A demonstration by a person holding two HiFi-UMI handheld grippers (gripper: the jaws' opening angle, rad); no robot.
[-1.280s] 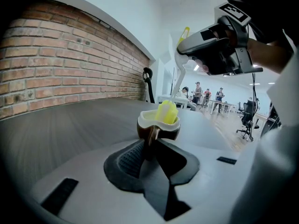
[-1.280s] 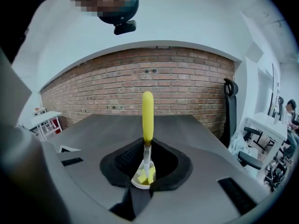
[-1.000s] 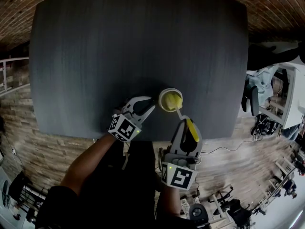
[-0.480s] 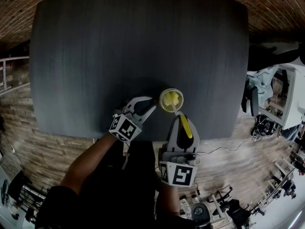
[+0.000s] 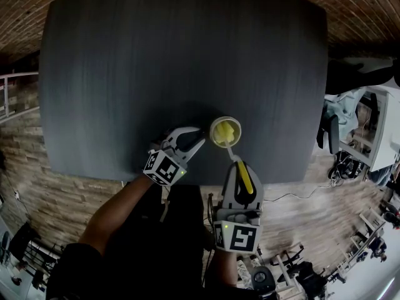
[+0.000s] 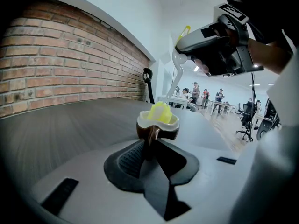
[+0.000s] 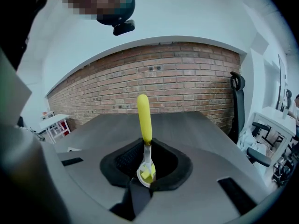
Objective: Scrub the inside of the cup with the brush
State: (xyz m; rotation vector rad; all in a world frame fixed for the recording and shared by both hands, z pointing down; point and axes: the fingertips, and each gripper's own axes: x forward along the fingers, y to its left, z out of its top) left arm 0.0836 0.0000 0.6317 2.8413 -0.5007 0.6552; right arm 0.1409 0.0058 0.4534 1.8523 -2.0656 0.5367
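No legible text or numbers.

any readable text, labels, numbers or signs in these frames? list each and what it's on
No readable text in any view.
On the left tool, the marker cube: black-and-white square pattern, no letters or digits.
On the right tool, the marker cube: same kind of pattern, no letters or digits.
On the cup and the brush: no print visible.
Background room: nothing large or sharp enough to read.
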